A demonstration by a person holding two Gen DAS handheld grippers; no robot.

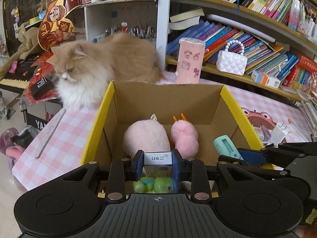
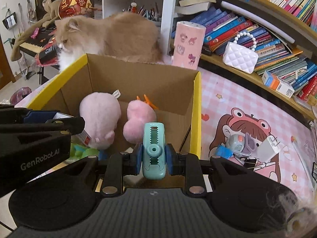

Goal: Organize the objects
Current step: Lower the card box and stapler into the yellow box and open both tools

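An open cardboard box (image 1: 168, 101) (image 2: 142, 79) with yellow rims stands on the pink checked table. Inside lie a large pink plush (image 1: 145, 137) (image 2: 99, 117), a smaller pink plush (image 1: 185, 136) (image 2: 138, 119) with orange bits, and a green toy (image 1: 152, 185) (image 2: 83, 151). My left gripper (image 1: 158, 163) is shut on a small staple box (image 1: 158, 162), held over the carton's near edge. My right gripper (image 2: 153, 158) is shut on a teal toothed clip-like gadget (image 2: 153, 150) (image 1: 227, 145), also above the carton's near side, to the right of the left gripper.
A fluffy ginger-and-white cat (image 1: 103, 65) (image 2: 107, 37) sits right behind the carton. A pink tall case (image 1: 190, 61) (image 2: 188, 45) stands behind it. Small toys, a white charger and binder clips (image 2: 249, 148) lie on the mat to the right. Bookshelves (image 1: 257, 45) line the back.
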